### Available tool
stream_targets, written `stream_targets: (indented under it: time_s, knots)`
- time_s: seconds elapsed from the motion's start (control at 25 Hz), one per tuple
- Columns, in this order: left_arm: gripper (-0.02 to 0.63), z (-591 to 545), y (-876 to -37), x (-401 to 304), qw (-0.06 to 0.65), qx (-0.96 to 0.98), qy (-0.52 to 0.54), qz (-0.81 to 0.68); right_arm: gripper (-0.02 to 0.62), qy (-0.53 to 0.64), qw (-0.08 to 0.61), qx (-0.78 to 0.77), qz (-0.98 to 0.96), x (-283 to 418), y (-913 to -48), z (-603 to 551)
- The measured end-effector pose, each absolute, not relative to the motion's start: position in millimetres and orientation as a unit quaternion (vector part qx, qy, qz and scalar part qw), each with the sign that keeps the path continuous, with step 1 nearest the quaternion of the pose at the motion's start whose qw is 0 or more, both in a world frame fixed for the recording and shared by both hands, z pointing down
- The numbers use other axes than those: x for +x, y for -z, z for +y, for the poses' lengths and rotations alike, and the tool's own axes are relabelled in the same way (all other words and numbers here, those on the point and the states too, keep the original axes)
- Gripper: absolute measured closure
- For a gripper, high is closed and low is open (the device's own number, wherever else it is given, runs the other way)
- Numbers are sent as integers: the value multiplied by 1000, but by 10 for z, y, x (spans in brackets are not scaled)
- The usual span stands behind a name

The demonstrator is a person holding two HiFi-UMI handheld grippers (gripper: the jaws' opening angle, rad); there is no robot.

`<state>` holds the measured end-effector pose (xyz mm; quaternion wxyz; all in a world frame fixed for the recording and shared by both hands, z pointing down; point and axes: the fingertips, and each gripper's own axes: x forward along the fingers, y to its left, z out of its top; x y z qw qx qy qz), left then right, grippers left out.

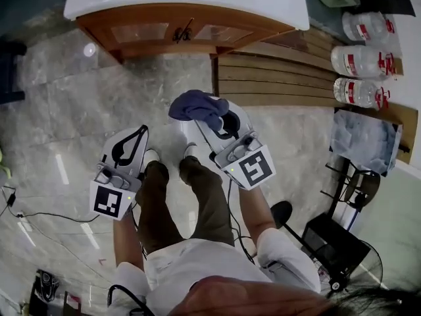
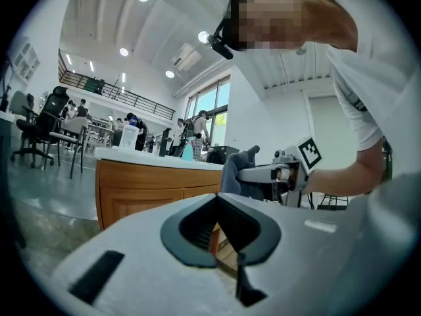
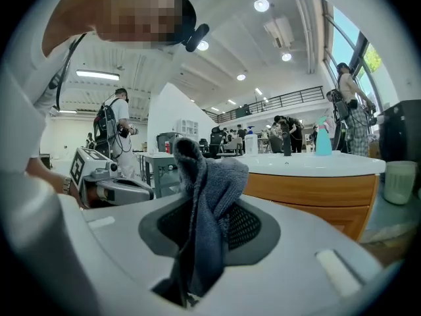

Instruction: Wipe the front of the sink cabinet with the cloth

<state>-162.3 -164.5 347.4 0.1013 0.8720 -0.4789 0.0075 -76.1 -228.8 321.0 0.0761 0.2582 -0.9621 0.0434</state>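
The sink cabinet (image 1: 158, 31) is wooden with a white top and stands ahead of me at the top of the head view; it also shows as cabinet (image 2: 145, 189) and cabinet (image 3: 316, 189). A blue-grey cloth (image 1: 194, 105) is bunched in my right gripper (image 1: 220, 114), which is shut on it well short of the cabinet front. In the right gripper view the cloth (image 3: 207, 196) hangs over the jaws of the gripper (image 3: 200, 206). My left gripper (image 1: 141, 131) is held lower left, shut with nothing in it (image 2: 216, 196).
A slatted wooden platform (image 1: 283, 78) lies right of the cabinet, with large water bottles (image 1: 358, 61) beyond it. A black stand and fan (image 1: 342, 249) sit at the lower right. Cables (image 1: 26, 212) run over the marble floor at left. My shoes (image 1: 152, 157) are below the grippers.
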Motion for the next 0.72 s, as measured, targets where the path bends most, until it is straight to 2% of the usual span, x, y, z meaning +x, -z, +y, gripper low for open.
stream_targets:
  time_s: [0.48, 0.72]
  knots:
    - [604, -2094, -4674, -1440, 11, 879, 4, -477, 483, 37, 14, 240, -970, -1288, -4049, -3032]
    - [604, -2222, -5234, -1504, -27, 884, 3, -468, 483, 61, -7, 210, -976, -1767, -4431, -3319]
